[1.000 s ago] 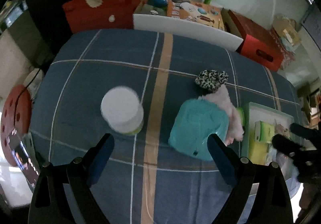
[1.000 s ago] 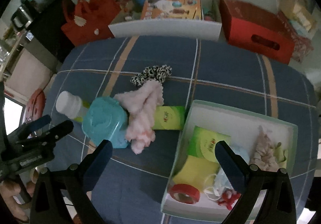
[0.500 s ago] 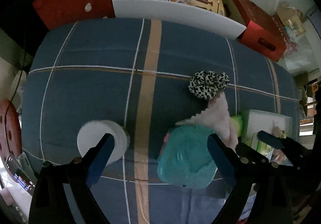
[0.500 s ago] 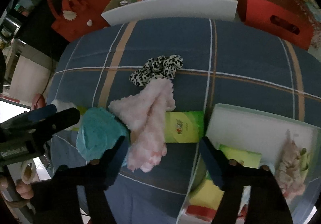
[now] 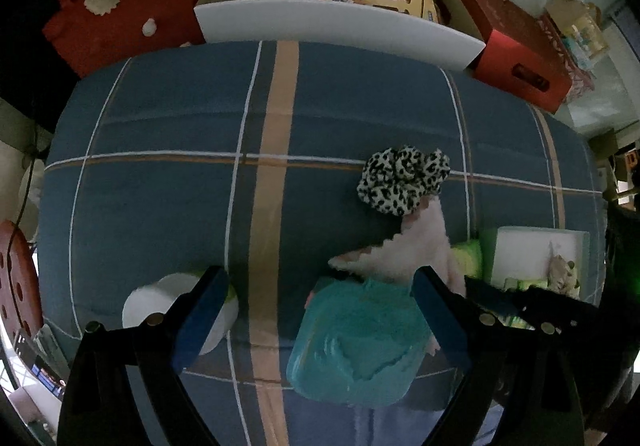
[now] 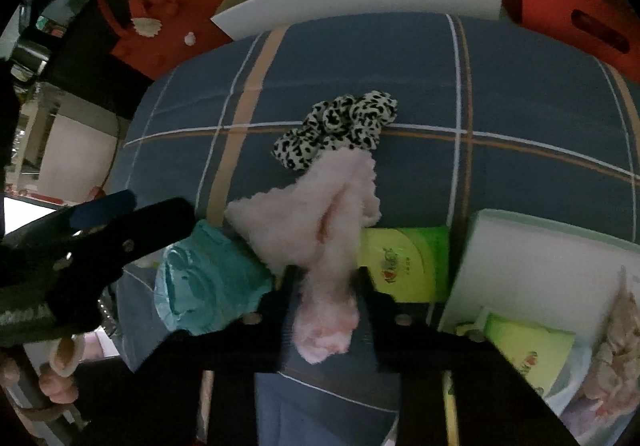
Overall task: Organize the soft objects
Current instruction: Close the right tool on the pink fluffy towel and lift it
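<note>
Blue plaid bedcover [image 5: 160, 206] w/ tan stripe fills both views; red tote [image 5: 132, 6], printed carton & red box [image 6: 568, 2] line the far edge.

(a) Right wrist view: right gripper [image 6: 326, 286] has just been closing, jaws wide a sec ago, now narrow, w/ the lower end of the pink fluffy cloth [image 6: 320, 222] pinched between them. Pads press the pile from both sides; the cloth's tip hangs below the jaws. Upper part of the cloth rests on the cover, touching the leopard scrunchie [image 6: 340, 130] at its top & lying over the green packet [image 6: 404, 262].

(b) Storage tray [image 6: 520, 242] sits just right of the packet; it already holds a green pack, pale fabric & other bits.

(c) Left wrist view: left gripper [image 5: 320, 310] is wide open, holding nothing. It has come lower vs. a sec ago & straddles the gap between the white-capped bottle [image 5: 168, 298] & the teal pouch [image 5: 360, 342]; one finger overlaps the bottle in view, contact can't be told.

Reading: approach phase for the cloth is over & the grasp looks made. Likely next: lift & carry to the tray. Risk: the scrunchie or the packet may drag along w/ the cloth. Scrunchie, pouch & packet are not yet sorted.
</note>
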Demonstrator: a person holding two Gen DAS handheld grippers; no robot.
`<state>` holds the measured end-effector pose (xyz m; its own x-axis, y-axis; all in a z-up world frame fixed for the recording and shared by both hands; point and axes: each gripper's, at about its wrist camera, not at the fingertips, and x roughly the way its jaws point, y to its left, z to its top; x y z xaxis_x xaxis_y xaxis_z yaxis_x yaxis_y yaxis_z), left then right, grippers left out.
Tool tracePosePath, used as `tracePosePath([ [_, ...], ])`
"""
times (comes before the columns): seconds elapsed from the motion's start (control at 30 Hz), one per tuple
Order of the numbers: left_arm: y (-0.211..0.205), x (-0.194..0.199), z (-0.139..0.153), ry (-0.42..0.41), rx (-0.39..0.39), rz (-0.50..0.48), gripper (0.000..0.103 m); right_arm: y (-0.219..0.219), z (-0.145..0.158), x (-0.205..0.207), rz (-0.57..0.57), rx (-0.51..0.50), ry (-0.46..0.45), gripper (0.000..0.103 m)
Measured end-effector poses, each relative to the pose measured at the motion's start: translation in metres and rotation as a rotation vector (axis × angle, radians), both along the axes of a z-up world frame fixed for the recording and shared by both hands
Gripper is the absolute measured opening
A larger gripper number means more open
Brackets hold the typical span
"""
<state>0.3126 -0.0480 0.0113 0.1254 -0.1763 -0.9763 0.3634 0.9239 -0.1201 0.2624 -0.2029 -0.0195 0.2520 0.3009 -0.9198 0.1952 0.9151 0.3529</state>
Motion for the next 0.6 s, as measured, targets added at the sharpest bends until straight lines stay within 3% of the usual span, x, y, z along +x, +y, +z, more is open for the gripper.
tracePosePath([
  [0.17,-0.010,0.006,-0.005,0.001,-0.006,0.000,0.094,-0.003,0.004,-0.004,0.019,0.001,-0.031,0.010],
  [0.6,-0.017,0.009,-0.012,0.023,-0.050,0.037,0.093,-0.029,0.059,-0.036,0.042,0.009,-0.148,0.009],
])
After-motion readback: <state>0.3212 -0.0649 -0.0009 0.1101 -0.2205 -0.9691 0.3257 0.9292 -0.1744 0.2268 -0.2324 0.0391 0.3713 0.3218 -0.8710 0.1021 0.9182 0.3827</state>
